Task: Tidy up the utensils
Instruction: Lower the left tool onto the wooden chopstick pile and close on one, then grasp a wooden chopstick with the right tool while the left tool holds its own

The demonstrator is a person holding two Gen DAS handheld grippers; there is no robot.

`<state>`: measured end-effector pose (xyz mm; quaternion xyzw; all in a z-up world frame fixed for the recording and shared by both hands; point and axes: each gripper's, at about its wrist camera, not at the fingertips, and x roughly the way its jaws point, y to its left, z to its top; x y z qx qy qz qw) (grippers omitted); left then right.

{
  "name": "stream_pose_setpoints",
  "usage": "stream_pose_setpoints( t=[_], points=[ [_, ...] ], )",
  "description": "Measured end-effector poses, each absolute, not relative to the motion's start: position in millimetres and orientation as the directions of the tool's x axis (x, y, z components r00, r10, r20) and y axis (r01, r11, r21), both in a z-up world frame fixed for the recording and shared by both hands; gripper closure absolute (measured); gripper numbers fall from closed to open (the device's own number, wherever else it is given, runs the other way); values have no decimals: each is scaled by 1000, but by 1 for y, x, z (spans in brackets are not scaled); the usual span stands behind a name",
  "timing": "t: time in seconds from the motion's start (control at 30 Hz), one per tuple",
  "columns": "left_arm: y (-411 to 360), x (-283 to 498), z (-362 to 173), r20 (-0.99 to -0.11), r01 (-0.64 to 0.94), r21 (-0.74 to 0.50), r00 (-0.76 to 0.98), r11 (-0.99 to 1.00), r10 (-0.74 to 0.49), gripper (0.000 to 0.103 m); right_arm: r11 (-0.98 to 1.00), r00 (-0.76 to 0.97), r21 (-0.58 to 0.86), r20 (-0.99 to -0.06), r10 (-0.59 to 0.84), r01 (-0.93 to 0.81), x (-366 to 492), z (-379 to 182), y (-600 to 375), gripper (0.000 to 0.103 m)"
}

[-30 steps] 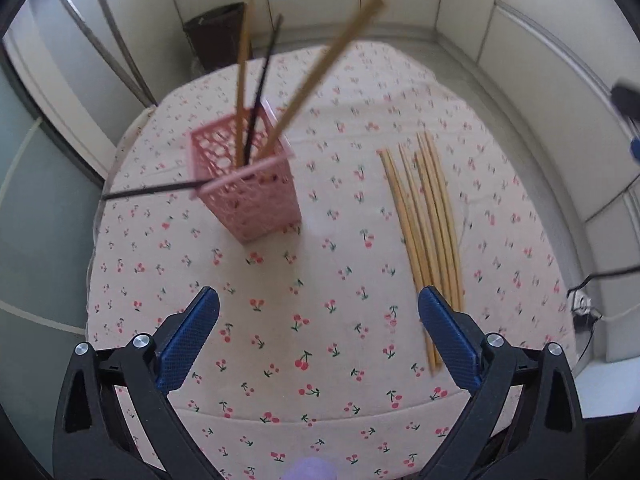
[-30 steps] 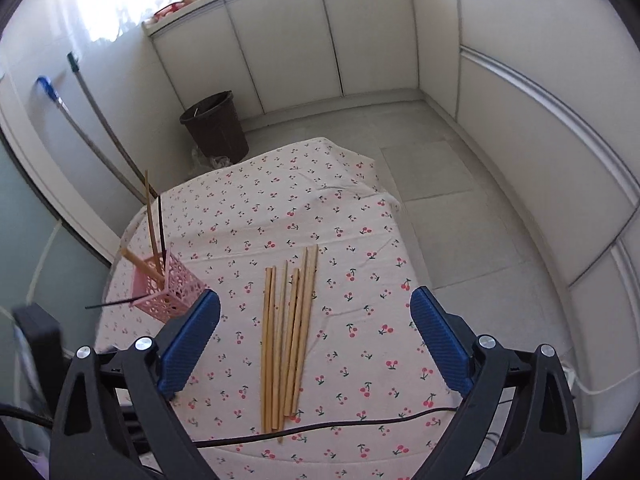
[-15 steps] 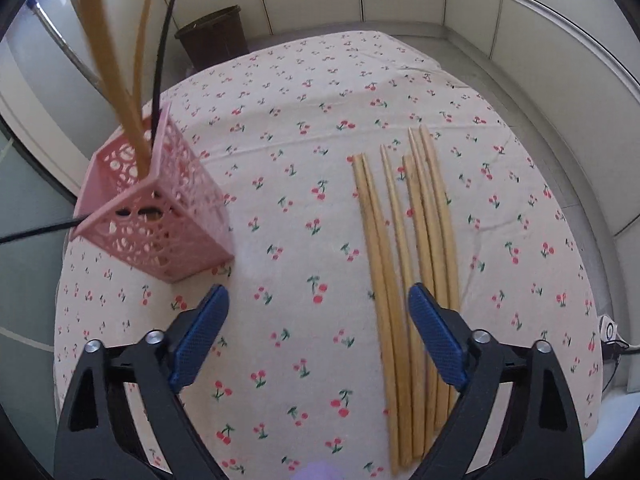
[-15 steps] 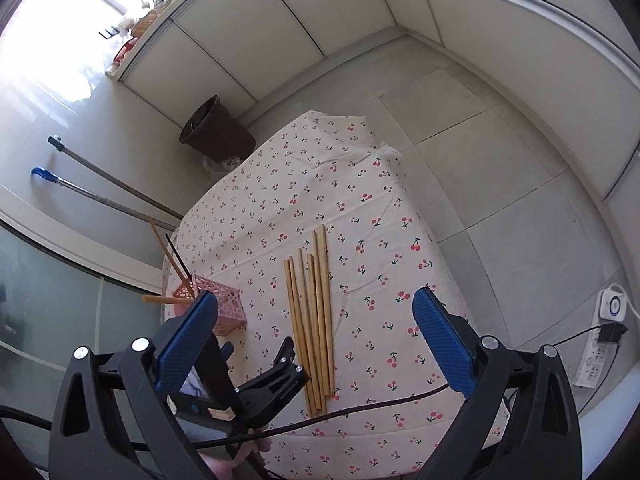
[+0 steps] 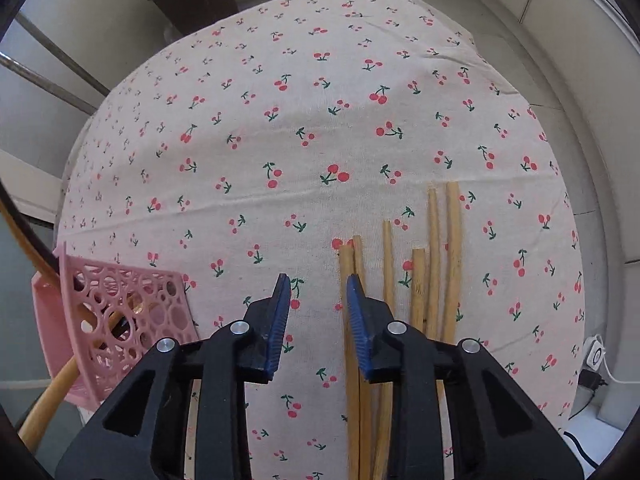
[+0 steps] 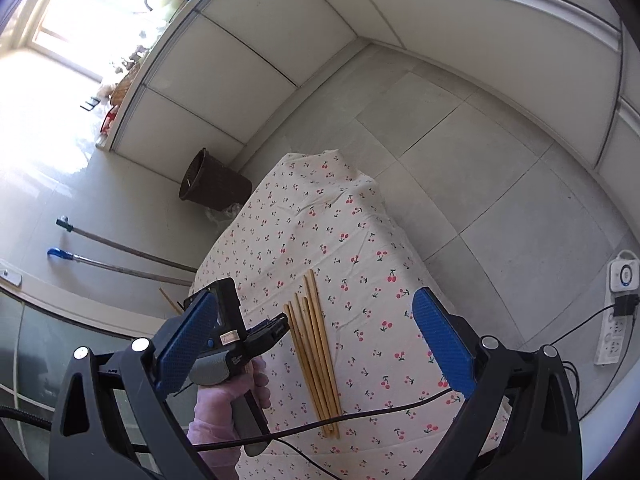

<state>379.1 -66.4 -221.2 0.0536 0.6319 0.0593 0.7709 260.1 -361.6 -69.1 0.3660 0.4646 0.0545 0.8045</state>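
Observation:
Several wooden chopsticks [image 5: 432, 280] lie side by side on the cherry-print tablecloth [image 5: 320, 120]; they also show in the right wrist view [image 6: 314, 356]. My left gripper [image 5: 316, 292] is low over the cloth, its jaws narrowed to a small gap with nothing between them, its right finger [image 5: 358, 320] over the leftmost chopsticks. A pink lattice holder [image 5: 120, 320] with chopsticks in it stands at the left. My right gripper [image 6: 316, 328] is wide open and empty, high above the table. The left gripper body [image 6: 236, 340] shows there, held by a hand.
A dark waste basket [image 6: 212, 184] stands on the floor beyond the table. Two mop handles [image 6: 120, 256] lean at the left. A power strip [image 6: 618, 312] lies on the tiled floor at the right. A black cable [image 6: 360, 416] crosses the near table edge.
My left gripper has dropped close to the cloth and moved right to the chopsticks, and its jaws have narrowed. My right gripper has risen and tilted, staying wide open.

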Motion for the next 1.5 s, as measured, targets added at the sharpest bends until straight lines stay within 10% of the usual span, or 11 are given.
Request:
stream_pose_setpoints(
  t=[0.83, 1.2, 1.5],
  points=[
    [-114, 317, -212, -939, 81, -83, 327, 993, -105, 97, 833, 408, 495, -833, 374, 247, 298, -137, -335, 9],
    [-42, 193, -119, -796, 133, -51, 593, 990, -121, 97, 864, 302, 408, -898, 321, 295, 357, -218, -283, 55],
    [-11, 159, -100, -760, 119, -125, 627, 985, -172, 97, 917, 289, 306, -929, 230, 256, 372, -232, -238, 62]
  ],
)
